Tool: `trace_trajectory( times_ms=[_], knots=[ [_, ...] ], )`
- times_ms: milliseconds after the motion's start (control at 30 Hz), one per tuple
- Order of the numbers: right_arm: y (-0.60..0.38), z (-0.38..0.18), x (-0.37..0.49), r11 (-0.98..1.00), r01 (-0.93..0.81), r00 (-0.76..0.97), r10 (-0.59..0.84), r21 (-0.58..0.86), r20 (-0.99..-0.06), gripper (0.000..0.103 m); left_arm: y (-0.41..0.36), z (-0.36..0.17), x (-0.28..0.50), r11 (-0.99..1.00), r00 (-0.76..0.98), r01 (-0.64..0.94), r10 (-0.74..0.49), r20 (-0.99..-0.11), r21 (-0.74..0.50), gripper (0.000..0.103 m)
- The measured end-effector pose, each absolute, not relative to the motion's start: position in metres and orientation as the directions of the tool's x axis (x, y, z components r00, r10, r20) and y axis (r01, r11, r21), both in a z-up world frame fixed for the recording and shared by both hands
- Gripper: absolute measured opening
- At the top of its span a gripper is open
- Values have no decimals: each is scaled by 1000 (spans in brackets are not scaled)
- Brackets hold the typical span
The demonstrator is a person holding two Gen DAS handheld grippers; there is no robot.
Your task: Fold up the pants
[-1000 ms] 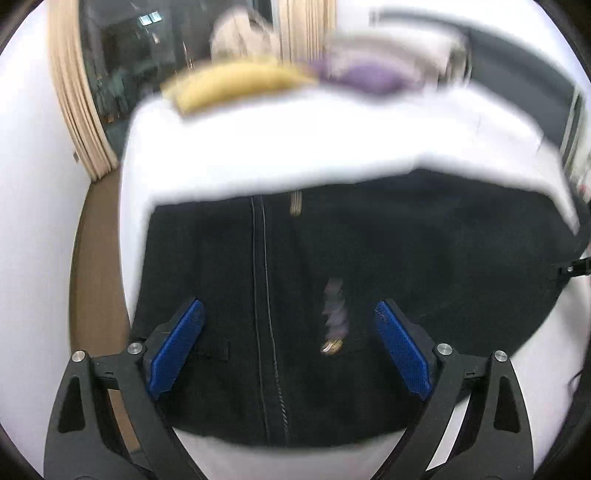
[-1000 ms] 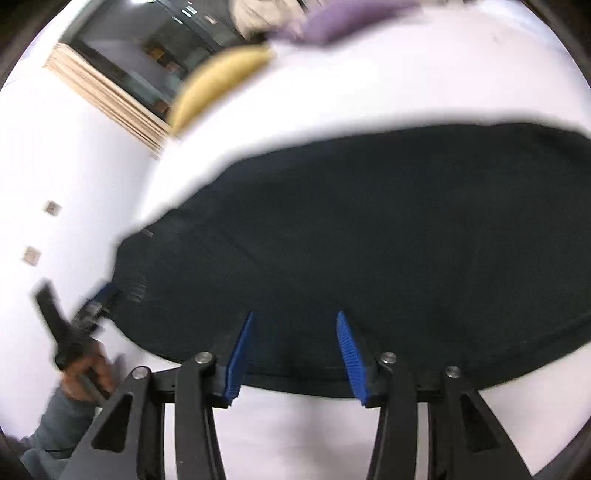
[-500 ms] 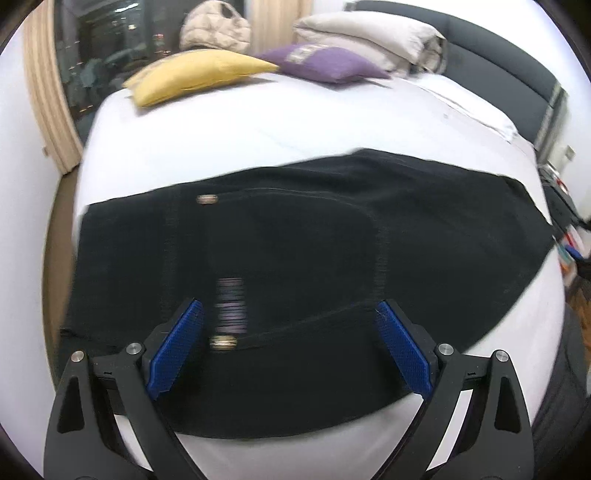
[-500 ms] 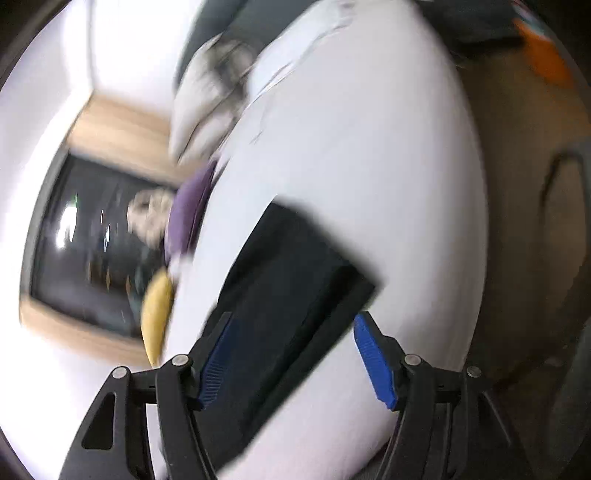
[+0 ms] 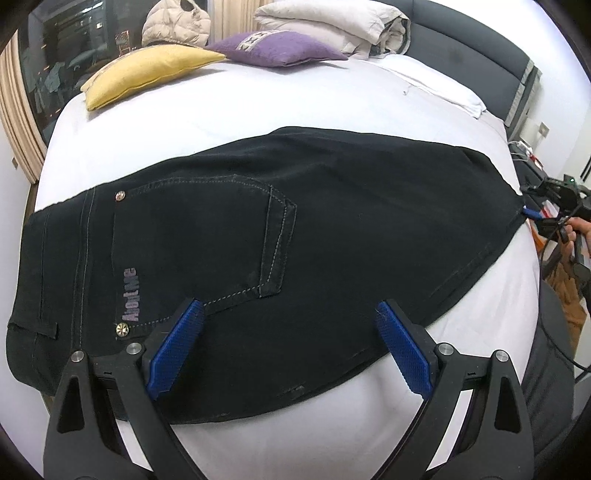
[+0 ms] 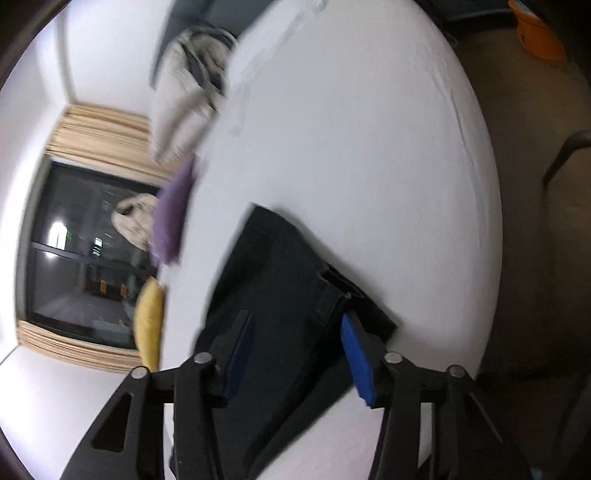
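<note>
Black pants [image 5: 258, 229] lie flat across the white bed [image 5: 221, 118], waistband at the left, back pocket up, leg hems at the right. My left gripper [image 5: 290, 306] hangs open and wide above the seat, holding nothing. My right gripper [image 6: 297, 315] is at the hem end of the pants [image 6: 288, 295], rolled onto its side. Its jaws are closing with the hem cloth lying between them, and the pads do not press on it. In the left wrist view the right gripper [image 5: 535, 214], held by a hand [image 5: 576, 229], shows at the hem corner.
A yellow cushion [image 5: 147, 70], a purple cushion [image 5: 277, 48] and a folded duvet [image 5: 332, 22] lie at the far side of the bed, before a dark headboard [image 5: 480, 44]. The bed's edge drops to brown floor [image 6: 535, 184] beyond the hems. A dark window with curtains [image 6: 81, 258] is behind.
The left wrist view has slid along the pants from the waistband to the back pocket. My right gripper has rolled over and moved to the leg hems, its jaws widening then narrowing.
</note>
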State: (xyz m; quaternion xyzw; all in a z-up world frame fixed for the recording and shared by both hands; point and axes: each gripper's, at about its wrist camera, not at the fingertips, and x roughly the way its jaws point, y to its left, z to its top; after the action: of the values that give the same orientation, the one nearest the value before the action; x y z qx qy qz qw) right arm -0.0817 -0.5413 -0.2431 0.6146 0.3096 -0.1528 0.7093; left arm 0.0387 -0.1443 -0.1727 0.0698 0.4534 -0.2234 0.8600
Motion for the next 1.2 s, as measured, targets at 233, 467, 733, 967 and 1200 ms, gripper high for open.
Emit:
trace_trajectory(
  times_ms=[233, 467, 733, 967, 1200],
  knots=[
    [-532, -229, -90, 267, 583, 763, 142, 767, -630, 13, -129, -173, 47, 897, 493, 430, -325, -807, -98, 96],
    [-528, -269, -103, 188, 617, 752, 144, 764, -643, 11, -132, -192, 71, 910, 486, 411, -269, -831, -54, 96],
    [-523, -240, -140, 173, 637, 756, 47, 751, -652, 32, -131, -194, 79, 915, 497, 402, -256, -829, -41, 96],
    [-517, -248, -151, 82, 626, 772, 69, 775, -631, 56, -133, -196, 79, 915, 498, 402, -254, -829, -39, 96],
    [-519, -268, -131, 16, 583, 806, 116, 813, -580, 56, -132, -197, 80, 915, 498, 402, -257, -828, -42, 96]
  ],
)
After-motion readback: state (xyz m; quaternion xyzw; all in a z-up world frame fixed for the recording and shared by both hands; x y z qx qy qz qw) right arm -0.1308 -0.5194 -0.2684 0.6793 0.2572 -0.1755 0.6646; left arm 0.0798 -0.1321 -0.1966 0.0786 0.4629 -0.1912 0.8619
